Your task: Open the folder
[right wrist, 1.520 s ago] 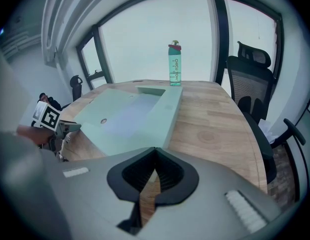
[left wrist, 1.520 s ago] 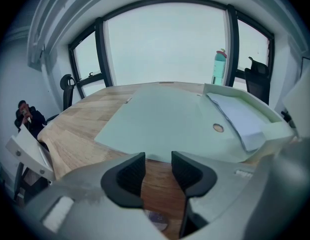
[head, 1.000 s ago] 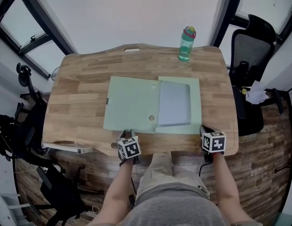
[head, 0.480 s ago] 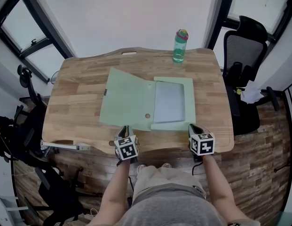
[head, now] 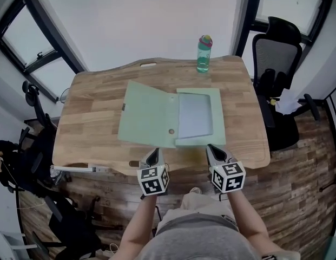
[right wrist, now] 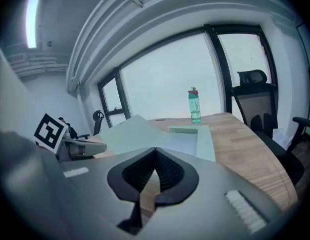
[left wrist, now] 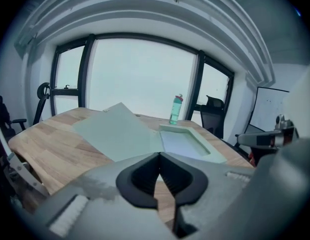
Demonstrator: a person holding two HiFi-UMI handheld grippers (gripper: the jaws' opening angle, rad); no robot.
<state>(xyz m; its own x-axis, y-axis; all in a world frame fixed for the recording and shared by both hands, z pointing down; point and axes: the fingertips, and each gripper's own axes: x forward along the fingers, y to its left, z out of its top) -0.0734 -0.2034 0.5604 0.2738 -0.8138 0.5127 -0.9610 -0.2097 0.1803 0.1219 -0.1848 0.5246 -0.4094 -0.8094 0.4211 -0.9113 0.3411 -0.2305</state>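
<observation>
Pale-green flat rectangular folder (head: 149, 118) lies open on light wooden table (head: 92, 112) — left gripper (head: 153, 152), right gripper (head: 212, 148) both clenched, empty.

I see a wooden desk (head: 92, 107) ahead of the left gripper (head: 152, 155) and right gripper (head: 215, 151), with a plain white wall (head: 146, 20) behind it. Dark-framed windows (head: 32, 58) lie far left of the left gripper. A black office chair (head: 276, 53) stands right of the right gripper on the wood-plank floor (head: 303, 167). A ceiling light strip (right wrist: 31, 11) glows up to its left.
</observation>
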